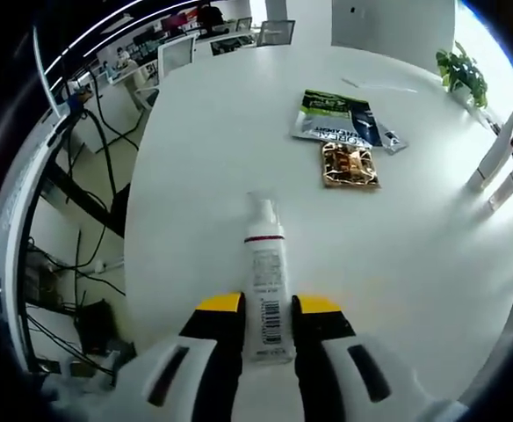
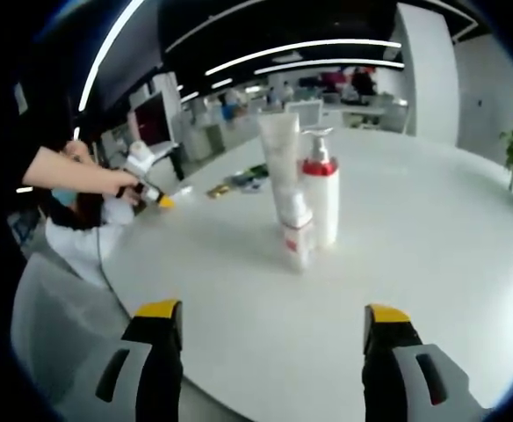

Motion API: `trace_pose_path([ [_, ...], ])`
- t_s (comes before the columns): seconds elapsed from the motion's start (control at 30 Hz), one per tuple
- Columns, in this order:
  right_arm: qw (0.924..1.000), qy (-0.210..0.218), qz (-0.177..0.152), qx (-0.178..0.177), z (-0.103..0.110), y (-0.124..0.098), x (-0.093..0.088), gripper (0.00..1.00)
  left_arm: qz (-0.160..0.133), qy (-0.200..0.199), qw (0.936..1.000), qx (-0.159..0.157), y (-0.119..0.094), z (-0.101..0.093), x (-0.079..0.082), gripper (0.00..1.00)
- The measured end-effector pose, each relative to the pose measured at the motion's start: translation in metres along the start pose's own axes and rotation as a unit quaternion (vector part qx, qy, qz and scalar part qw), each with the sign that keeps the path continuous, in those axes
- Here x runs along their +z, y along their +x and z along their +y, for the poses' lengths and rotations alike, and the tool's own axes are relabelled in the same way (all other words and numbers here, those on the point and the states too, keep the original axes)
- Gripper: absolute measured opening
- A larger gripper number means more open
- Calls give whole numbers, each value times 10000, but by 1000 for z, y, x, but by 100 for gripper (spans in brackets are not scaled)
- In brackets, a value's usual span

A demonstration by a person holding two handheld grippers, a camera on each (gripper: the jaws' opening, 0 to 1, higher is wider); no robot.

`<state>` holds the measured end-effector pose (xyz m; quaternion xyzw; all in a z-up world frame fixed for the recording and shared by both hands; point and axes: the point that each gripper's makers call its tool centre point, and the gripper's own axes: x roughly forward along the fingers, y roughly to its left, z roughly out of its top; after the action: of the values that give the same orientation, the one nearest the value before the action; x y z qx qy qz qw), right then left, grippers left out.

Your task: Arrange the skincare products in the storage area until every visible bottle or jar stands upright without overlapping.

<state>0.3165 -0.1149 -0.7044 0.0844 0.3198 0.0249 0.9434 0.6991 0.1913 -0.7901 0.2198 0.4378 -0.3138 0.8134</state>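
The white tube (image 1: pixel 266 290) with a barcode lies flat on the round white table (image 1: pixel 432 264), its lower end between the jaws of the left gripper (image 1: pixel 266 305), which are closed on it. Beyond the tube lie a green packet (image 1: pixel 334 118) and a golden snack pack (image 1: pixel 349 165). In the right gripper view, a pump bottle (image 2: pixel 321 189), a tall tube (image 2: pixel 282 163) and a small bottle (image 2: pixel 297 233) stand upright on the table, close together, ahead of the right gripper (image 2: pixel 274 330), whose jaws are wide apart.

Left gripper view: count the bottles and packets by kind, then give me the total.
Bottles: 1, the white bottle held between the fingers of the left gripper.
Packets: 3, the green packet, the gold packet and the small packet, all on the table.
Total: 4.
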Motion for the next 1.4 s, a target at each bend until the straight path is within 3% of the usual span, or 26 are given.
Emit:
trace_pose_path([
  [0.37, 9999, -58, 45, 153, 7, 2, -1, 88, -183, -144, 9995, -198, -24, -17, 5, 25],
  [1.0, 9984, -235, 54, 510, 25, 4, -1, 89, -497, -459, 9962, -542, -58, -52, -5, 25],
  [1.23, 9976, -272, 49, 630, 30, 4, 0, 89, -737, -777, 9905, -863, -79, -71, -2, 25],
  [1.4, 9968, -297, 13, 746, 36, 4, 1, 89, -1052, -1096, 9801, -1277, -98, -96, 5, 25],
])
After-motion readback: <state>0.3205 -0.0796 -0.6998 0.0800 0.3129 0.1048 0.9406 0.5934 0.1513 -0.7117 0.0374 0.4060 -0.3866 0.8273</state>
